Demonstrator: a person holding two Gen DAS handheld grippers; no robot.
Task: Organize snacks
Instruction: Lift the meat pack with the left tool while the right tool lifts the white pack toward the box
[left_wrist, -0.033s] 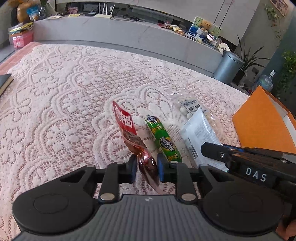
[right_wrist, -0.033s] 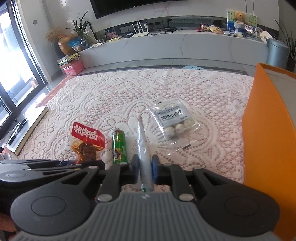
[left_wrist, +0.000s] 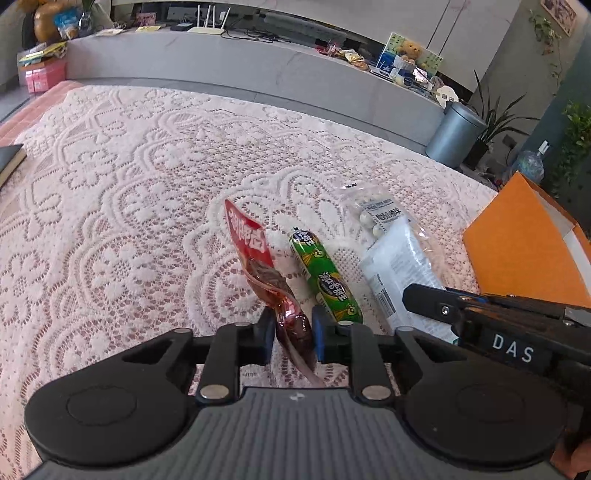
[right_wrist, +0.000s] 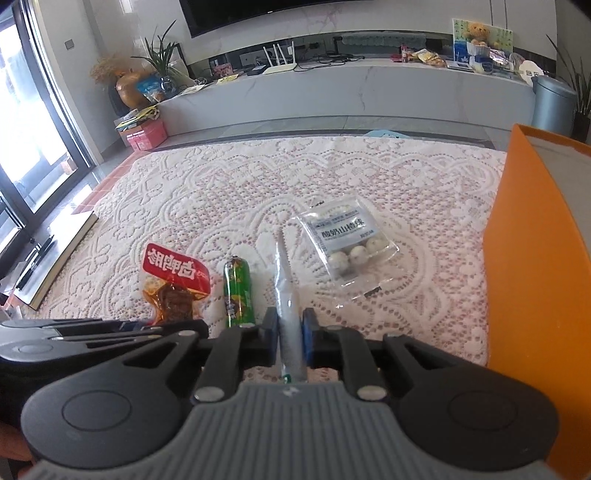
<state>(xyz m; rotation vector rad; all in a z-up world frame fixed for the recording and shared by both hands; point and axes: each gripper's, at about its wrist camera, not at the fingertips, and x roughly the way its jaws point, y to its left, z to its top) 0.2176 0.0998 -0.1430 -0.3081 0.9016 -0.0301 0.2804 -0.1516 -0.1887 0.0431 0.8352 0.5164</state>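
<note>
Orange box (right_wrist: 535, 277) stands right of both claws; the right claw (right_wrist: 290, 334), nearer it, grips a white pouch (right_wrist: 286, 295) edge-on, while the left claw (left_wrist: 293, 332) is closing on a red packet (left_wrist: 258, 254).

Red snack pouch (left_wrist: 255, 258) stands on edge, twisted, its dark lower end up off the lace-covered desk (left_wrist: 110, 206) near the front edge. Green sausage stick (left_wrist: 325, 277) lies flat just right of it. White packet (right_wrist: 288, 295) is tipped up on edge. Clear bag of white balls (right_wrist: 347, 243) lies flat beyond, toward the right edge beside the orange box (right_wrist: 535, 277).
</note>
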